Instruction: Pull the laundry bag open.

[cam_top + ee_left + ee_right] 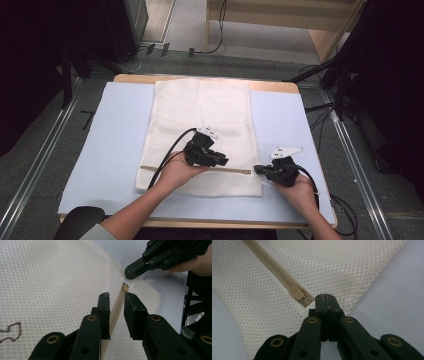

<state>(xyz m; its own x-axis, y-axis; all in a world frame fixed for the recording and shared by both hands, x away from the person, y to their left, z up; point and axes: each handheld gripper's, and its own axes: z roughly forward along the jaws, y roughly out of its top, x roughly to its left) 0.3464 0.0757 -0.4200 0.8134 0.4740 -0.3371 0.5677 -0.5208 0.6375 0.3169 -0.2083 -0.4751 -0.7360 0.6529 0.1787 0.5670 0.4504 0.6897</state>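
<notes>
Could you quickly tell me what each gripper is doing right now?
Left gripper: open, jaws astride the beige zipper.
Right gripper: shut on the edge of the white mesh bag.

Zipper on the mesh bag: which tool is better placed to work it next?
Left. The left tool straddles the zipper, jaws still apart. The right tool is shut on the mesh bag edge, likely anchoring it.

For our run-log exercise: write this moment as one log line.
left gripper: open, jaws astride zipper | right gripper: shut on mesh laundry bag edge, by the zipper's end | bag: flat on table
</notes>
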